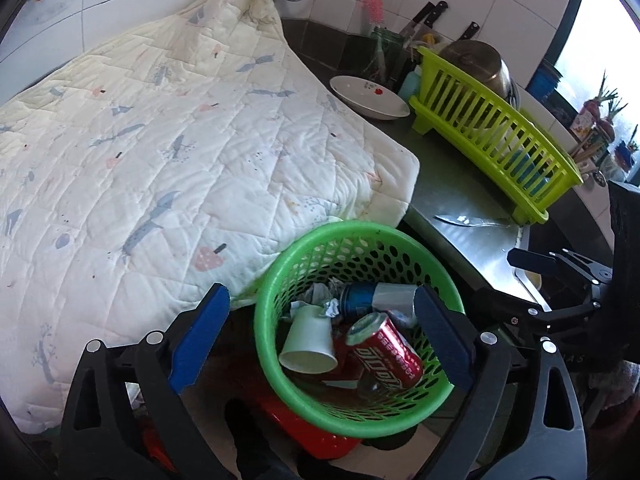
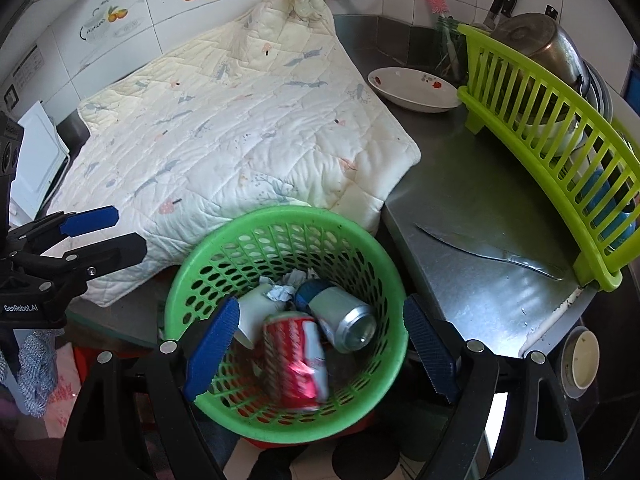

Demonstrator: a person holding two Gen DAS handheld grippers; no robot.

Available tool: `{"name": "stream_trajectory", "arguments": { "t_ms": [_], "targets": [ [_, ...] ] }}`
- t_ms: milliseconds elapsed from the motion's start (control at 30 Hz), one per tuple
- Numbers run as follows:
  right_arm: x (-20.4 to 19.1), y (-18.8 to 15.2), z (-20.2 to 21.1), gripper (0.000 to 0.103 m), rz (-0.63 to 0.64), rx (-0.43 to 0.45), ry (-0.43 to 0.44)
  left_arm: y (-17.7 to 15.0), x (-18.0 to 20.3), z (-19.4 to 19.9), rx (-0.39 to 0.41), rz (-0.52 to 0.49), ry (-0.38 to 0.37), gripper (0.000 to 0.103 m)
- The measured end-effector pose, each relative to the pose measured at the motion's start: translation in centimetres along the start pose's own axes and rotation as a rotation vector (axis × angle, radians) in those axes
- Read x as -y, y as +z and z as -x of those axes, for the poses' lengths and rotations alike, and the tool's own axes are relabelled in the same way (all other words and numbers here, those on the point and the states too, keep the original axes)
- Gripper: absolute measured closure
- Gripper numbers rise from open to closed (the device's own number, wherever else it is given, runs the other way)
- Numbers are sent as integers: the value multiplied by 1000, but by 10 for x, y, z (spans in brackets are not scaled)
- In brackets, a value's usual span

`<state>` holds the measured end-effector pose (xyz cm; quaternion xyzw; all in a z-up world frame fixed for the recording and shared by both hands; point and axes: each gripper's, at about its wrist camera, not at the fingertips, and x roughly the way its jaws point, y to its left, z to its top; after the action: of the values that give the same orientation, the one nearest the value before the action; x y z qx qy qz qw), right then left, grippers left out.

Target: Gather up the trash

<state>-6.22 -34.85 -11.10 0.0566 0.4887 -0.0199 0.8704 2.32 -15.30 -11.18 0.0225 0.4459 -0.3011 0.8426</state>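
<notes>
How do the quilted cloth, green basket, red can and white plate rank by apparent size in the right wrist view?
1. quilted cloth
2. green basket
3. white plate and red can: similar; the can is nearer and blurred, so unranked.

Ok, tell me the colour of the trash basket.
Bright green basket, clearest in the right wrist view.

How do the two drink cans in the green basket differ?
The red can has a printed red label with white lettering; the blue-and-silver can is dark blue at one end and plain silver at the other. The red can lies nearer the cameras, the blue-and-silver can farther back, beside the crumpled paper. Both lie on their sides inside the green basket.
</notes>
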Motion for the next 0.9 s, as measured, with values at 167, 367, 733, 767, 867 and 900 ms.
{"name": "stream_trajectory", "arguments": {
  "t_ms": [167,367,733,767,867,900],
  "targets": [
    [-9,8,1,20,-6,25,24,3,-19,21,53,38,61,8],
    [-21,18,8,17,-12,65,41,7,-30,47,127,50,150,6],
    [-40,28,26,12,-6,135,49,3,-37,90,251,68,291,6],
    [-41,29,27,12,-3,141,52,3,-37,93,260,65,301,6],
    [-46,31,32,12,5,160,50,1,-35,100,285,63,338,6],
    [-47,32,34,12,10,166,51,1,-35,102,291,66,345,6]
  ]
}}
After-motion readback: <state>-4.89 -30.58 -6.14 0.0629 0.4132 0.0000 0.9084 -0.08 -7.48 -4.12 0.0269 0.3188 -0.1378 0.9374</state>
